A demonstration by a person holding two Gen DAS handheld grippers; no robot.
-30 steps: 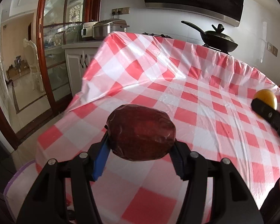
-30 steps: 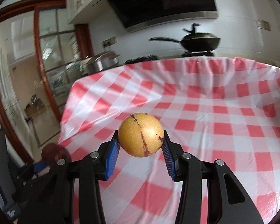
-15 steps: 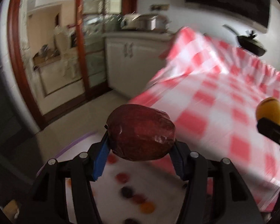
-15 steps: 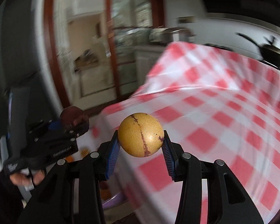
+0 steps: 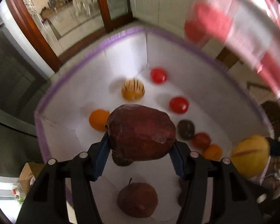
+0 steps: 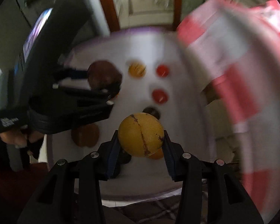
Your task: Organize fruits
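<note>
My left gripper (image 5: 140,147) is shut on a dark red wrinkled fruit (image 5: 141,132) and holds it above a white bin with a purple rim (image 5: 121,35). My right gripper (image 6: 140,141) is shut on a round yellow fruit (image 6: 141,134) with a brown streak, also over the bin (image 6: 177,112). The bin holds several fruits: two red ones (image 5: 158,75) (image 5: 178,105), a striped yellow one (image 5: 133,92), an orange one (image 5: 98,119), a dark one (image 5: 185,129) and a brown apple (image 5: 137,199). The left gripper with its fruit (image 6: 104,76) shows in the right wrist view; the yellow fruit (image 5: 249,155) shows in the left wrist view.
The bin stands on the floor beside the table's hanging red-and-white checked cloth (image 5: 252,28) (image 6: 233,56). White cabinets (image 5: 168,0) and a wood-framed glass door (image 5: 37,28) lie beyond. A dark appliance (image 5: 7,74) is at the left.
Both grippers have swung left and down from over the table to above the fruit bin on the floor, each still gripping its fruit.
</note>
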